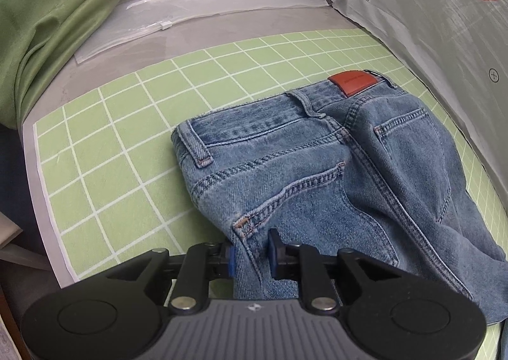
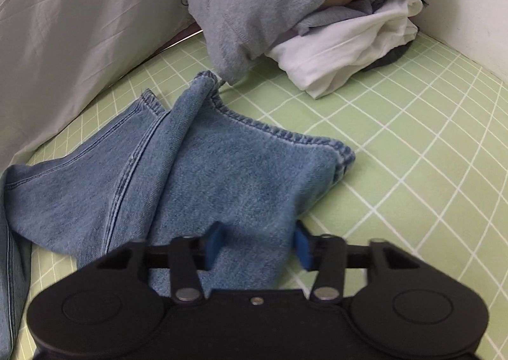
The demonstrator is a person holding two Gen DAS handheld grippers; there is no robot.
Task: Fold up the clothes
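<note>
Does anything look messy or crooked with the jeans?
Yes. The jeans are crumpled at the leg end: one leg is bunched up and twisted over the other, so the hems don't line up. The waistband also sits askew on the green grid mat.

Left wrist view: the jeans (image 1: 333,169) run out of frame at the lower right, so the legs are unseen here. Print on the brown waistband patch (image 1: 350,82) is too small to read. The left tool (image 1: 250,256) hides the denim beneath its body.

Right wrist view: the pads (image 2: 216,244) of the right tool (image 2: 258,247) are motion-blurred; contact with the denim cannot be confirmed. The pile of clothes (image 2: 317,10) is cut off at the top edge, its lower layers hidden. The worktop (image 2: 428,153) continues beyond the right edge.
</note>
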